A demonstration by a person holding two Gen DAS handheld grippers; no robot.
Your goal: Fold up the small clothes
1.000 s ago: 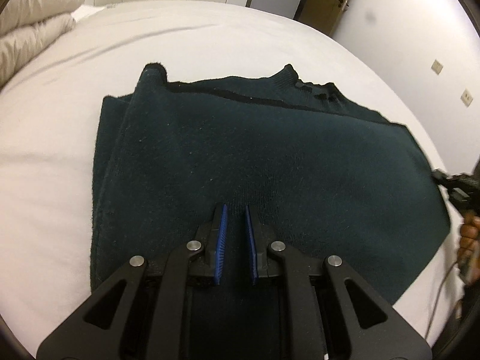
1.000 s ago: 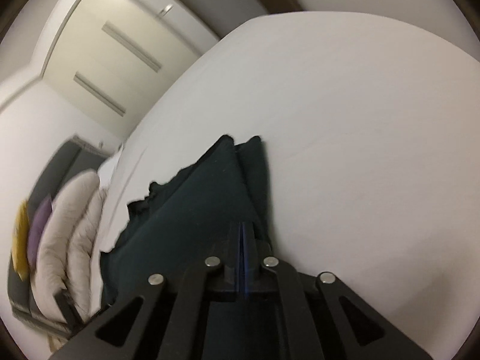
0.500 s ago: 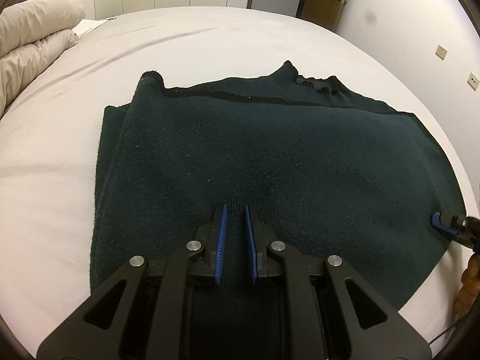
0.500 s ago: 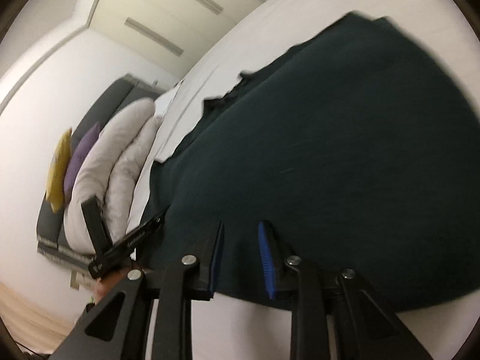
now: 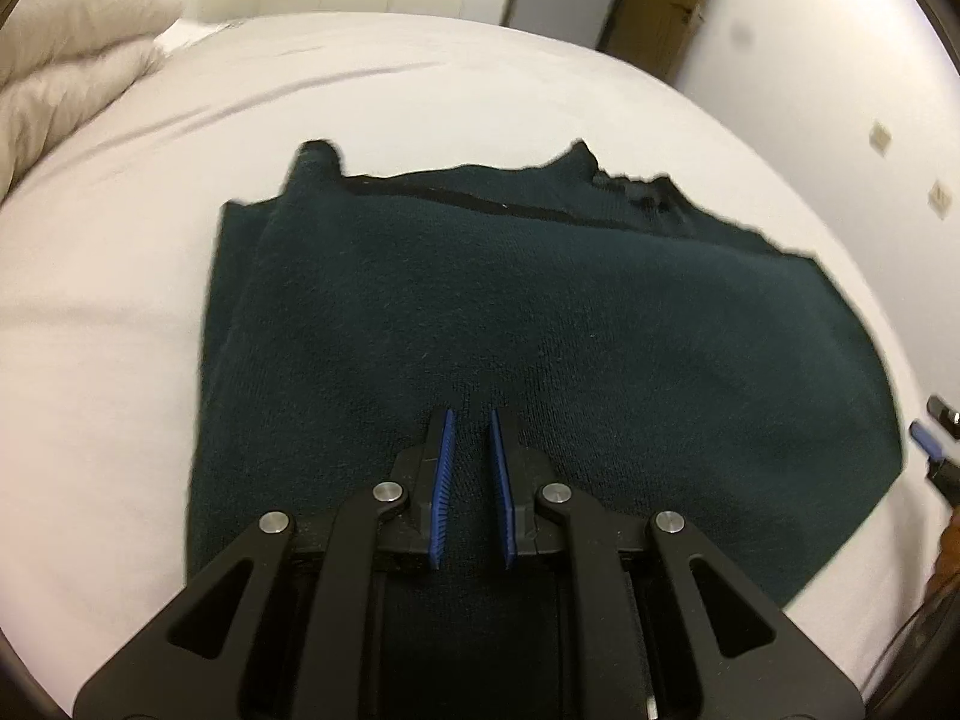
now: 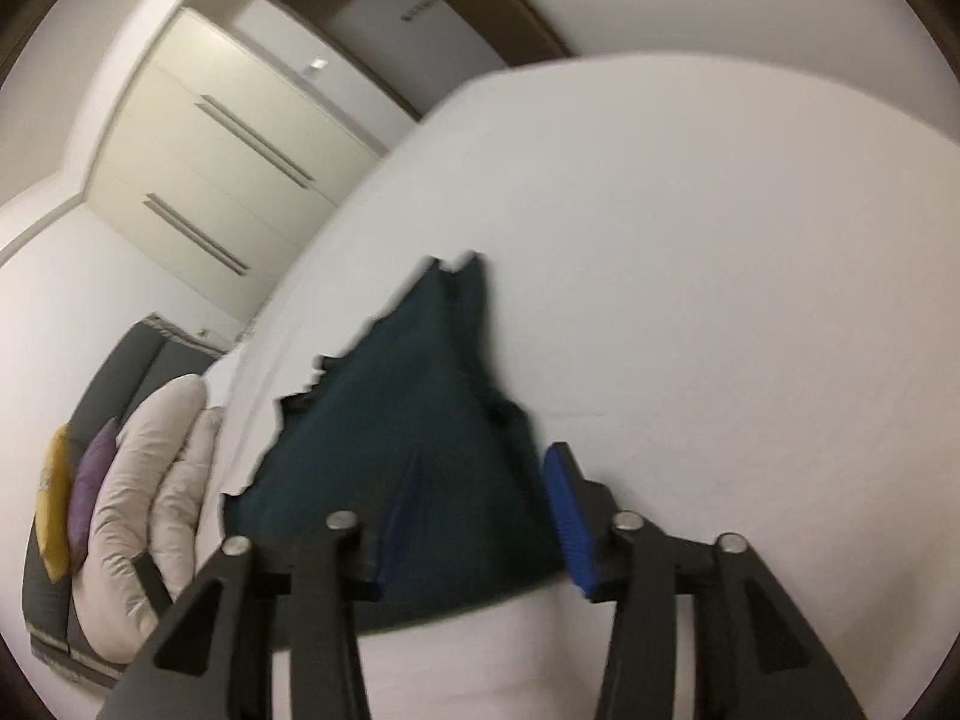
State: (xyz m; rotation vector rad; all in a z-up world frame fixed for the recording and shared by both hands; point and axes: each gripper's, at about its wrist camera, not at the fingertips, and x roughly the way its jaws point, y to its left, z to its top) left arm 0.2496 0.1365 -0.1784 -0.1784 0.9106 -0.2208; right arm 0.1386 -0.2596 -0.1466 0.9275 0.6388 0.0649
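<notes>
Right gripper point(image 6: 483, 516) pulled back off sweater's edge since earlier frame, jaws just been opening, nothing clamped, left gripper point(image 5: 469, 462) nearly closed, pinching a fold of dark green sweater point(image 5: 540, 330), sweater folded flat on white bed point(image 5: 120, 360) ahead of both claws.

Sweater's point(image 5: 540, 324) near edge hidden under left gripper's point(image 5: 470, 420) body; right gripper point(image 5: 930, 438) cut off at frame edge; both views motion-blurred.
</notes>
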